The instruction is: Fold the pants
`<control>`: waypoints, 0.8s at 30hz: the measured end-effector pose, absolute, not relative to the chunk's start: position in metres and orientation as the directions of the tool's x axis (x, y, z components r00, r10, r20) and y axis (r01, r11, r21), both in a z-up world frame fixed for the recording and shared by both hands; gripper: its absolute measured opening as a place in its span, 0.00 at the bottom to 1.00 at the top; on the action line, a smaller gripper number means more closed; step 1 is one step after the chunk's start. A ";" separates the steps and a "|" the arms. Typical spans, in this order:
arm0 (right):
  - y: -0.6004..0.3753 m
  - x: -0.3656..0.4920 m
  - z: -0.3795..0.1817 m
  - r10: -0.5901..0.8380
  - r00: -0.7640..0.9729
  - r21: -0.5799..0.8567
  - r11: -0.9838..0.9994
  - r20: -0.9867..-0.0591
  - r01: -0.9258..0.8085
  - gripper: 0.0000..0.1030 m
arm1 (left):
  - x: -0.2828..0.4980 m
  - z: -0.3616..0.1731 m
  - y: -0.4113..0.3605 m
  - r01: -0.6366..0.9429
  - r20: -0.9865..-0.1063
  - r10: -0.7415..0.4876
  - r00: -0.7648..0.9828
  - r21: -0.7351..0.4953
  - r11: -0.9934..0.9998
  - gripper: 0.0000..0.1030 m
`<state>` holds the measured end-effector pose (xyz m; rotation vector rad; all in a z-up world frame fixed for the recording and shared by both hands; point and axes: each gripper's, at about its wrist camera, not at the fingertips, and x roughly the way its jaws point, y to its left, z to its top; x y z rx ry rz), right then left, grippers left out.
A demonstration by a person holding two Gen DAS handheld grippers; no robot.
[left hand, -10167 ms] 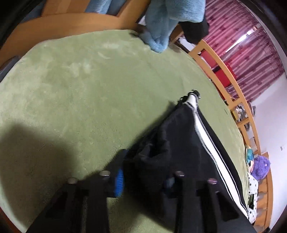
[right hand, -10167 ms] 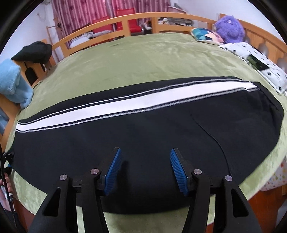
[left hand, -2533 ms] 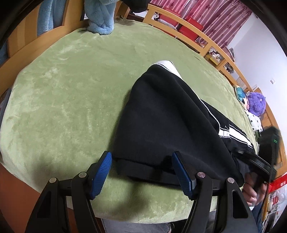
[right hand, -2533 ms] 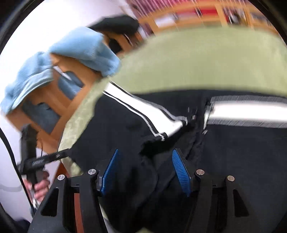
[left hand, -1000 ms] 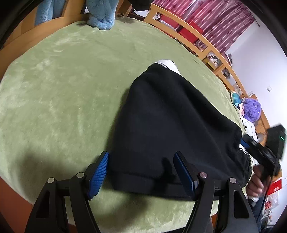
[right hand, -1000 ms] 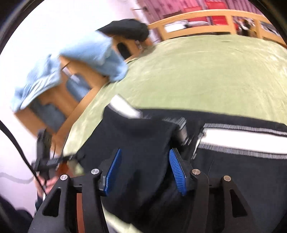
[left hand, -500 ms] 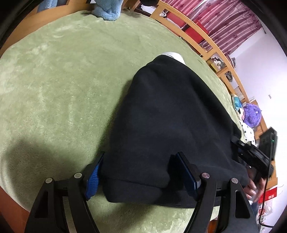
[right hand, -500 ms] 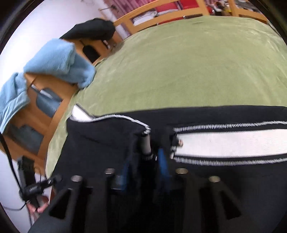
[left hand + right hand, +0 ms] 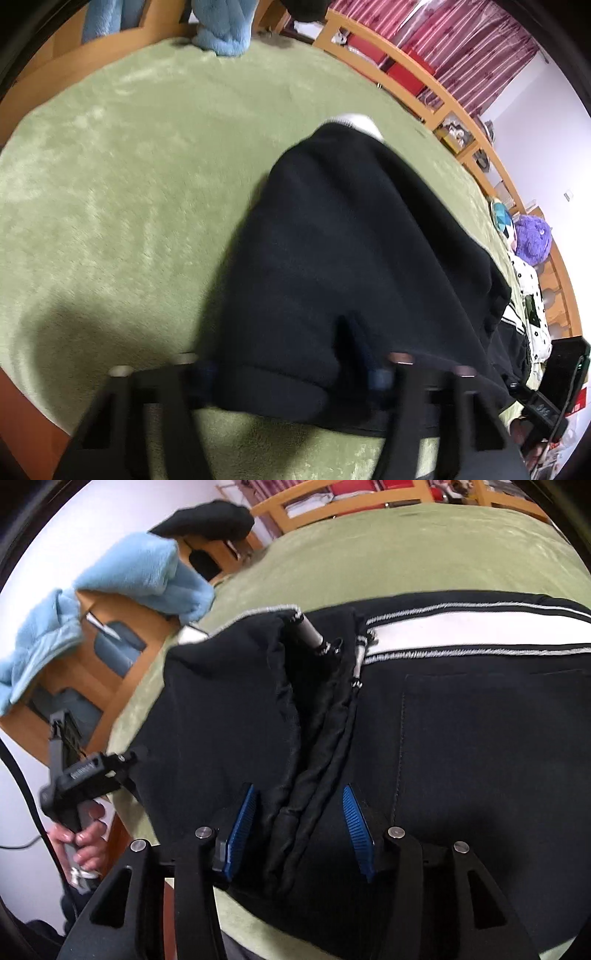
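Black pants with a white side stripe lie folded over on the green bed cover. In the left wrist view my left gripper straddles the near folded edge; the cloth bulges between and over its fingers, hiding the pads. In the right wrist view my right gripper is open, its blue pads either side of the bunched hem ridges where the folded leg meets the waist part. The left gripper's body shows at the left edge of the pants.
A wooden bed rail runs along the far side. A blue towel and a dark garment hang on the wooden frame. A purple plush toy and a dotted pillow lie at the far right.
My right gripper was closed on the hem half a second ago and has now opened. My left gripper has pushed further onto the folded edge, which now covers its pads.
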<state>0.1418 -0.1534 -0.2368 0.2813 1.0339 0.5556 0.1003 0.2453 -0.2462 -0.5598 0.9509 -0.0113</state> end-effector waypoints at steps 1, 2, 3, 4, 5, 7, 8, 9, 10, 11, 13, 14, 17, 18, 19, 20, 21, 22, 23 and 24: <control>-0.161 0.140 -0.230 0.558 0.408 0.477 0.830 -0.722 -0.290 0.47 | 0.098 -0.242 0.245 -0.215 -0.757 -0.259 0.600 -0.464 0.859 0.18; -0.165 0.141 -0.225 0.547 0.424 0.468 0.837 -0.722 -0.282 0.47 | 0.097 -0.235 0.244 -0.204 -0.747 -0.262 0.611 -0.468 0.860 0.15; -0.173 0.139 -0.219 0.527 0.445 0.449 0.850 -0.724 -0.275 0.47 | 0.094 -0.225 0.244 -0.195 -0.735 -0.256 0.628 -0.467 0.863 0.14; -0.182 0.137 -0.212 0.503 0.469 0.428 0.864 -0.726 -0.266 0.47 | 0.092 -0.211 0.241 -0.175 -0.718 -0.252 0.649 -0.463 0.869 0.14; -0.192 0.134 -0.205 0.484 0.494 0.415 0.875 -0.723 -0.250 0.47 | 0.091 -0.194 0.236 -0.146 -0.701 -0.250 0.667 -0.453 0.879 0.14; -0.222 0.129 -0.194 0.453 0.543 0.416 0.887 -0.707 -0.199 0.47 | 0.089 -0.158 0.221 -0.079 -0.668 -0.245 0.703 -0.415 0.906 0.13; -0.238 0.125 -0.190 0.439 0.561 0.422 0.891 -0.702 -0.169 0.47 | 0.087 -0.139 0.210 -0.041 -0.650 -0.243 0.720 -0.390 0.920 0.13; -0.259 0.120 -0.187 0.419 0.583 0.429 0.894 -0.696 -0.131 0.47 | 0.087 -0.119 0.195 -0.004 -0.635 -0.235 0.736 -0.352 0.936 0.13; -0.273 0.118 -0.184 0.400 0.599 0.432 0.897 -0.694 -0.099 0.47 | 0.087 -0.098 0.175 0.031 -0.624 -0.224 0.748 -0.305 0.952 0.13; -0.290 0.113 -0.182 0.374 0.613 0.430 0.901 -0.696 -0.062 0.47 | 0.086 -0.083 0.160 0.058 -0.613 -0.220 0.759 -0.272 0.960 0.13; -0.323 0.103 -0.180 0.327 0.637 0.431 0.902 -0.698 0.009 0.48 | 0.085 -0.049 0.119 0.140 -0.581 -0.235 0.779 -0.205 0.969 0.13; -0.339 0.097 -0.179 0.311 0.650 0.437 0.899 -0.693 0.036 0.48 | 0.085 -0.037 0.100 0.170 -0.573 -0.240 0.784 -0.173 0.970 0.13; -0.381 0.079 -0.174 0.275 0.686 0.459 0.883 -0.673 0.096 0.48 | 0.086 -0.001 0.030 0.273 -0.561 -0.263 0.785 -0.069 0.960 0.13; -0.393 0.072 -0.174 0.263 0.695 0.465 0.878 -0.669 0.115 0.48 | 0.087 0.008 0.000 0.324 -0.557 -0.291 0.778 -0.040 0.945 0.13; -0.409 0.063 -0.174 0.249 0.704 0.474 0.870 -0.665 0.139 0.48 | 0.087 0.014 -0.025 0.363 -0.554 -0.315 0.771 -0.024 0.931 0.13; -0.421 0.056 -0.175 0.241 0.709 0.481 0.863 -0.662 0.156 0.48 | 0.088 0.018 -0.051 0.403 -0.554 -0.343 0.759 -0.013 0.915 0.13; -0.433 0.049 -0.177 0.235 0.713 0.489 0.856 -0.660 0.170 0.48 | 0.089 0.021 -0.081 0.450 -0.560 -0.376 0.738 -0.006 0.893 0.13; -0.447 0.041 -0.179 0.225 0.719 0.499 0.845 -0.658 0.192 0.48 | 0.090 0.021 -0.109 0.490 -0.568 -0.405 0.716 -0.004 0.872 0.13; -0.455 0.036 -0.181 0.218 0.720 0.503 0.840 -0.659 0.206 0.48 | 0.089 0.019 -0.132 0.523 -0.576 -0.433 0.693 -0.011 0.852 0.13; -0.464 0.030 -0.184 0.211 0.720 0.506 0.833 -0.661 0.221 0.49 | 0.089 0.015 -0.155 0.558 -0.585 -0.466 0.663 -0.029 0.830 0.14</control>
